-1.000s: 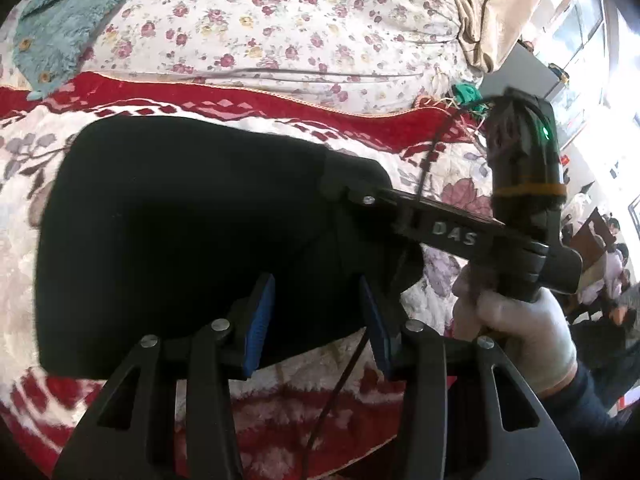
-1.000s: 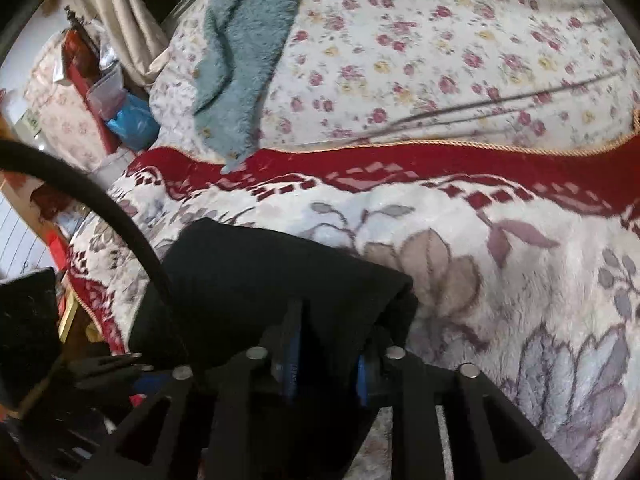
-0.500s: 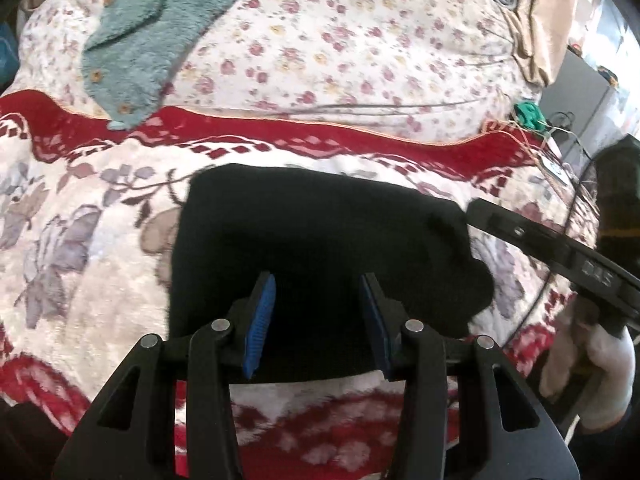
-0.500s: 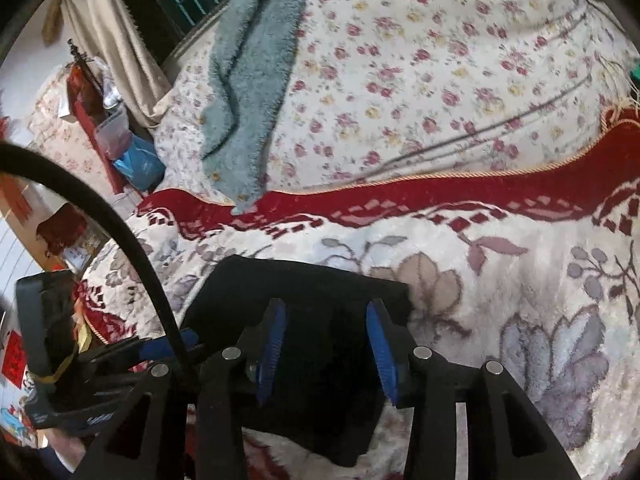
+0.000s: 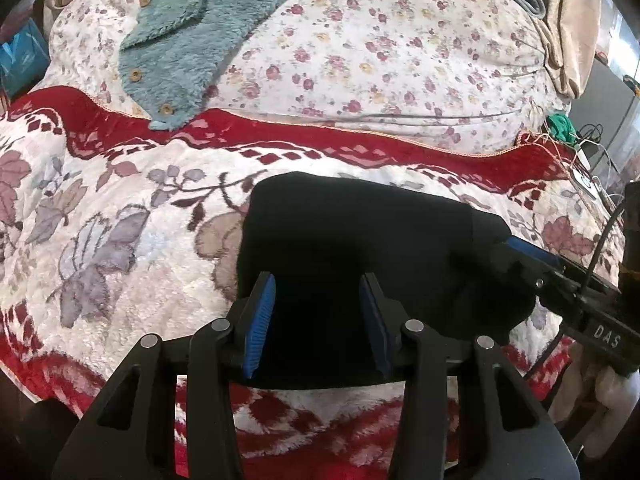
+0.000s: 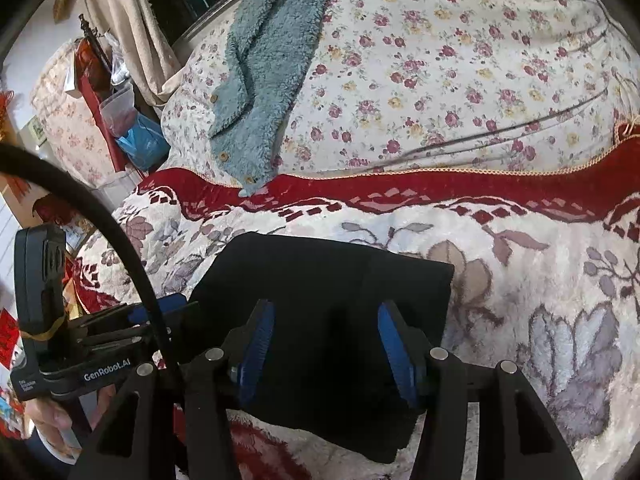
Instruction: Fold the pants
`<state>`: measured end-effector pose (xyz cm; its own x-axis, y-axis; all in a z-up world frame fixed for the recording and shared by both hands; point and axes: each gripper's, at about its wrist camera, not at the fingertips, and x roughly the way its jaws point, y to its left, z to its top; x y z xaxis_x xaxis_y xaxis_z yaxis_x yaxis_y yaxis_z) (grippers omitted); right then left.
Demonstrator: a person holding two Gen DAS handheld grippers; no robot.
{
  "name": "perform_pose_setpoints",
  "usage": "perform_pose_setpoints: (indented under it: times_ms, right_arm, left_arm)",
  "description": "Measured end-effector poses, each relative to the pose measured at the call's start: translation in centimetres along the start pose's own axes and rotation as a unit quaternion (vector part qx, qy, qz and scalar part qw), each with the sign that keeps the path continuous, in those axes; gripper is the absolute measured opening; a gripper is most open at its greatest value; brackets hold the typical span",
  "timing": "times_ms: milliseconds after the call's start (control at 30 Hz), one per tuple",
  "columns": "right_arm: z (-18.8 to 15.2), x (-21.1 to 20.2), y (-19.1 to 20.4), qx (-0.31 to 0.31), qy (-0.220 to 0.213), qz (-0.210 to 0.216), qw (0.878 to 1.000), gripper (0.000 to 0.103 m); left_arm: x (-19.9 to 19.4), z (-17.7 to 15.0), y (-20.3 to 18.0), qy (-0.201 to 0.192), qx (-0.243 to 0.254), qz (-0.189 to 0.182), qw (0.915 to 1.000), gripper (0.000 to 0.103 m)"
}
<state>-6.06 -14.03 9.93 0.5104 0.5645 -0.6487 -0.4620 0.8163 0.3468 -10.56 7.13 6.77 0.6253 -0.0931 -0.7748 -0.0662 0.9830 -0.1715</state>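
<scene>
The black pants lie folded into a compact rectangle on the floral blanket, at centre frame in both wrist views. The left gripper hovers at the 6 o'clock edge of the pants, fingers spread wide, holding nothing. The right gripper is likewise wide open above the pants; contact with the cloth cannot be confirmed. A teal fleece garment lies at 11 o'clock on the flowered bedspread.

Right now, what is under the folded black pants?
The folded black pants lie on the plush floral blanket with red border, which shows on every side. The blanket beneath them, and the pants' inner layers, are covered. Both grippers hover open above.
</scene>
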Motion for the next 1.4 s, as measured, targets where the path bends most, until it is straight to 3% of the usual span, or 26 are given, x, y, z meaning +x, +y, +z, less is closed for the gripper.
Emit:
perform_pose_setpoints:
  times_ms: [200,333,567,667,867,967,1100,1267,1300,1367,1400]
  right_arm:
    - [-0.1,-0.2,-0.7,0.012,-0.001,-0.008,1.000,0.053]
    - [-0.2,-0.5,-2.2,0.029,0.003,-0.013,0.999,0.076]
    - [-1.1,-0.2,-5.0,0.079,0.015,-0.002,0.997,0.076]
    - [-1.5,0.5,-6.1,0.098,0.028,0.010,0.995,0.076]
    - [-2.1,3.0,-7.9,0.141,0.048,0.072,0.986,0.076]
    - [-2.4,4.3,-8.4,0.165,0.052,0.104,0.979,0.076]
    - [-2.1,5.2,-8.3,0.155,0.053,0.113,0.980,0.079]
    - [-2.0,5.6,-8.4,0.147,0.059,0.118,0.980,0.081]
    - [-2.0,5.6,-8.4,0.141,0.059,0.118,0.981,0.080]
    - [-2.1,5.4,-8.4,0.132,0.052,0.107,0.984,0.066]
    - [-2.2,5.3,-8.4,0.131,0.047,0.109,0.984,0.063]
  left_arm:
    - [0.0,0.0,0.5,0.001,-0.005,-0.003,1.0000,0.044]
    - [0.2,0.2,1.6,0.006,-0.031,-0.034,0.9989,0.061]
    - [0.7,0.4,4.0,0.016,-0.062,-0.052,0.9965,0.061]
    - [1.6,0.6,5.2,0.030,-0.081,-0.088,0.9924,0.061]
    - [4.5,0.7,6.5,0.063,-0.099,-0.147,0.9821,0.062]
    - [5.3,0.6,7.1,0.066,-0.115,-0.162,0.9779,0.073]
    - [6.3,0.8,7.7,0.068,-0.120,-0.190,0.9721,0.076]
    - [7.1,1.0,7.1,0.057,-0.108,-0.192,0.9737,0.082]
    - [7.1,1.0,6.8,0.054,-0.102,-0.187,0.9755,0.082]
    - [7.3,1.1,6.2,0.052,-0.082,-0.176,0.9796,0.080]
    - [7.2,1.1,5.8,0.049,-0.065,-0.170,0.9821,0.063]
